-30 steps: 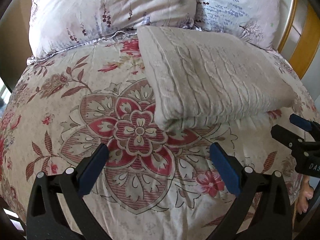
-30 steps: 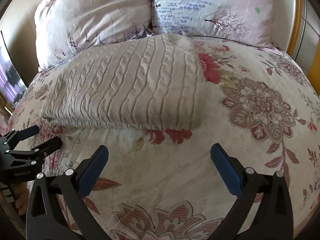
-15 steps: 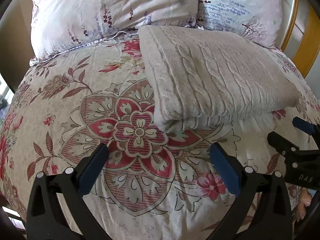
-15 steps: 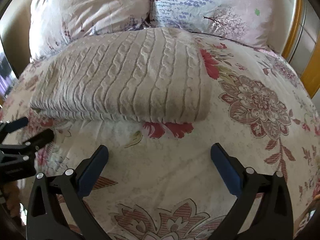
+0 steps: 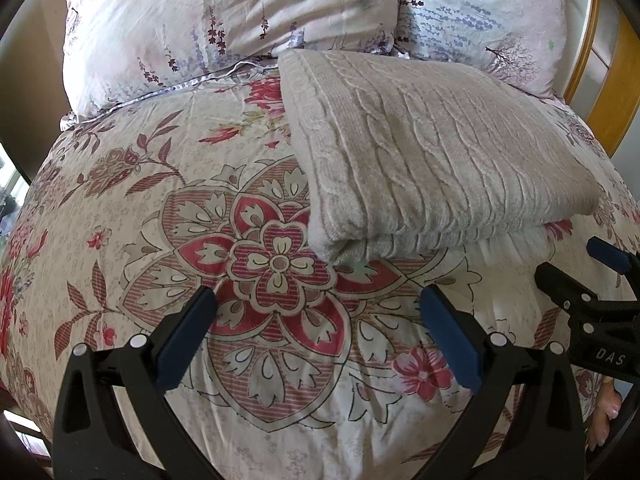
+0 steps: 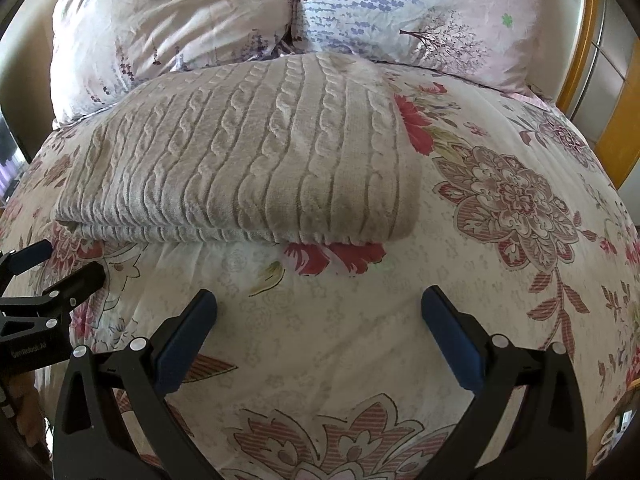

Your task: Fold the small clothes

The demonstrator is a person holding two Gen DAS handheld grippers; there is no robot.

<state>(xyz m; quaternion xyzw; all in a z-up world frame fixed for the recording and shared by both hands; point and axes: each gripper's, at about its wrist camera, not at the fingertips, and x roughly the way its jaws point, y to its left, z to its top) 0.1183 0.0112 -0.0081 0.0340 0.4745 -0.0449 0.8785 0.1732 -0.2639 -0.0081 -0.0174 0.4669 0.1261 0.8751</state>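
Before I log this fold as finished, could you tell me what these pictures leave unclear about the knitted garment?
- Underside of the folded cable-knit garment: hidden in both views by its own top layer and the floral duvet.
- Sleeves or neckline: tucked inside, not visible.
- Far edge: against the pillows, too foreshortened in the right wrist view.

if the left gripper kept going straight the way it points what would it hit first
Probably the near left corner of the folded knit. The left gripper hangs open over the floral duvet, and that corner sits right ahead between its jaws. Depth is unclear; angled lower, it would meet the duvet first.
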